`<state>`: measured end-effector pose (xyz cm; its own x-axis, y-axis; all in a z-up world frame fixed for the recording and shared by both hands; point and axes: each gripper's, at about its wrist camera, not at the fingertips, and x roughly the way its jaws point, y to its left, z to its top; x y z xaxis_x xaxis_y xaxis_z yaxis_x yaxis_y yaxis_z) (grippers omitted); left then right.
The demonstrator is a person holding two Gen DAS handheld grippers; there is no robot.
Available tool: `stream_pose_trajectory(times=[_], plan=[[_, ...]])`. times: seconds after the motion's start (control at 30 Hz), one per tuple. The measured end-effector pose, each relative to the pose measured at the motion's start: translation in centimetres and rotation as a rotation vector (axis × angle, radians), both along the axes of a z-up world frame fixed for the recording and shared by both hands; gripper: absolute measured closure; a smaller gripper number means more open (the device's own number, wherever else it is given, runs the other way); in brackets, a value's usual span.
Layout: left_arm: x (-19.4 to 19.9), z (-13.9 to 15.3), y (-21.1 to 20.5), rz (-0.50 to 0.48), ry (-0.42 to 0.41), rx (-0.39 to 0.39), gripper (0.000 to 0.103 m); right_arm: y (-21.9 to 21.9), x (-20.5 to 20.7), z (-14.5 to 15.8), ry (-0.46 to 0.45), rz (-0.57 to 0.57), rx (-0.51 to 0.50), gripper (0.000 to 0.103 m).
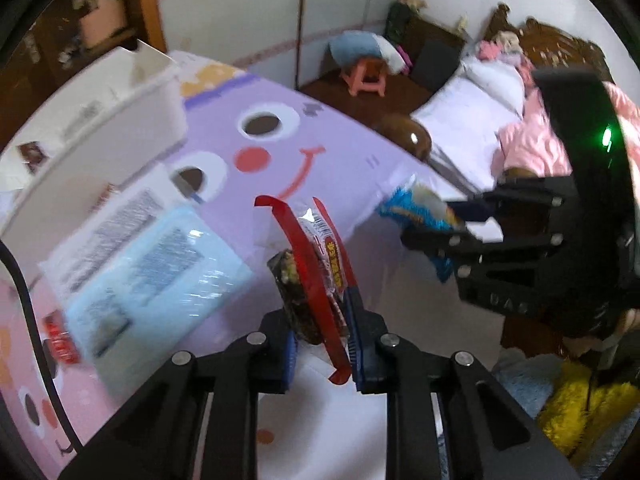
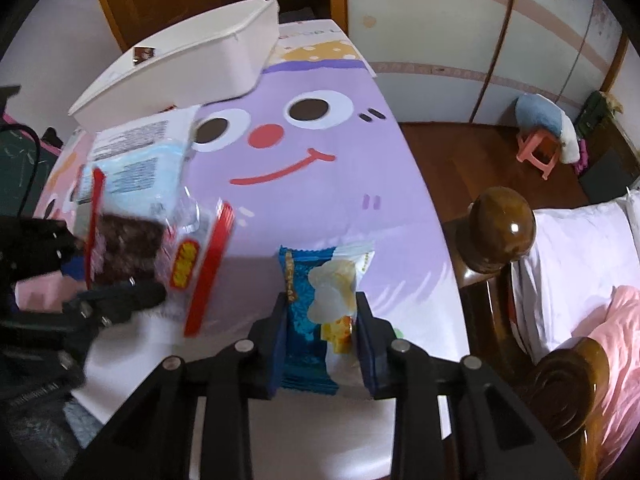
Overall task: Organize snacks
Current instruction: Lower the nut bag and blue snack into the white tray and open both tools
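My left gripper is shut on a red-edged clear snack pack with a dark bar inside, held edge-on above the table. The same pack shows at the left of the right wrist view. My right gripper is shut on a blue and white snack packet, held above the table; it also shows in the left wrist view between the right gripper's fingers. A white bin stands at the table's far left corner.
The table wears a purple cartoon-face cover. A light blue wrapped pack and a white printed pack lie near the bin. A wooden bed frame with pink bedding stands right of the table. A pink stool is on the floor.
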<state>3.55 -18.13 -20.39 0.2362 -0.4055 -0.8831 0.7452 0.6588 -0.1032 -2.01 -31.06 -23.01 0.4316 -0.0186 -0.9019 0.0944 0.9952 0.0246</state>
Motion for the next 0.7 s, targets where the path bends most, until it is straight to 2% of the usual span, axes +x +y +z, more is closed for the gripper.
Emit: stream_pose_trajectory(times=[0.1, 0.37, 0.5, 0.7], plan=[[0.3, 1.9, 1.5, 0.052, -0.028, -0.032, 0.084, 1.2, 0.0, 1.2, -0.023, 0.028, 0.005, 0.073], [2.5, 7.8, 7.7, 0.305, -0.148, -0.051, 0.084, 5.8, 1.5, 6.4, -0.125, 0.137, 0.002, 0.073], [4.7, 10.4, 11.4, 0.443, -0.18, -0.073, 0.084, 7.7, 3.3, 9.5, -0.186, 0.175, 0.0, 0.073], [8.9, 15.4, 14.5, 0.541, -0.279, -0.095, 0.084, 9.9, 7.8, 15.1, -0.284, 0.204, 0.0, 0.073]])
